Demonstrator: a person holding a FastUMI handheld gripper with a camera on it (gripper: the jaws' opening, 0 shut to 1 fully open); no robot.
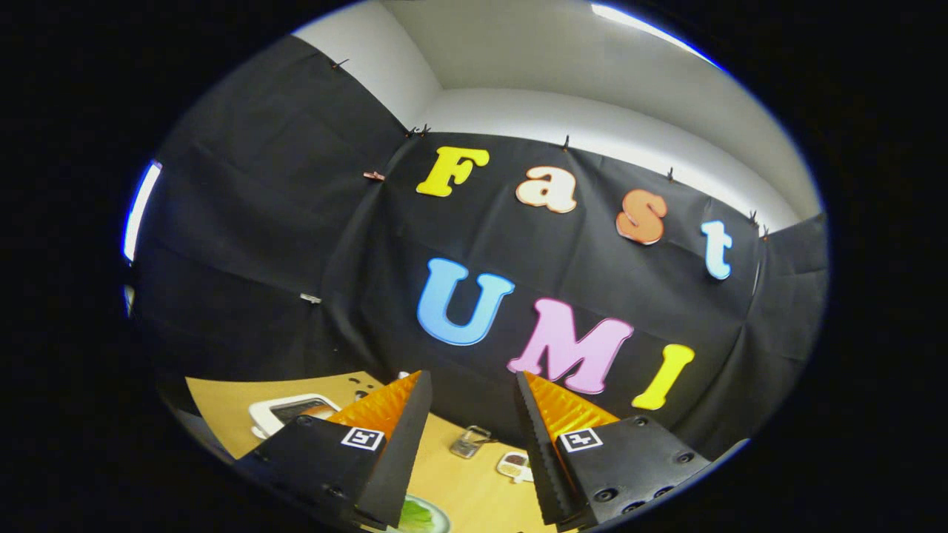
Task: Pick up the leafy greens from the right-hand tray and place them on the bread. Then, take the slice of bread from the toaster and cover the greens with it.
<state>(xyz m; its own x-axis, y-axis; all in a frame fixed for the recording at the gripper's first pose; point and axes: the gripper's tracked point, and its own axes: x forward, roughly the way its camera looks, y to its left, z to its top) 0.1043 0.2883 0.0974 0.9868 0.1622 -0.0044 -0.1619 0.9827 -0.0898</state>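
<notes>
The gripper (474, 385) is pitched up toward the black cloth wall (296, 244) and the white ceiling (533, 52), its two fingers spread wide with nothing between them. Low beneath it runs a light wooden table (222, 407). On it a white tray (259, 418) sits left of the fingers, a small metal piece (469, 442) and a small white item (512, 465) lie beyond them, and the leafy greens (415, 516) rest on a pale plate (443, 518) under the left finger, too cropped to tell how they lie.
</notes>
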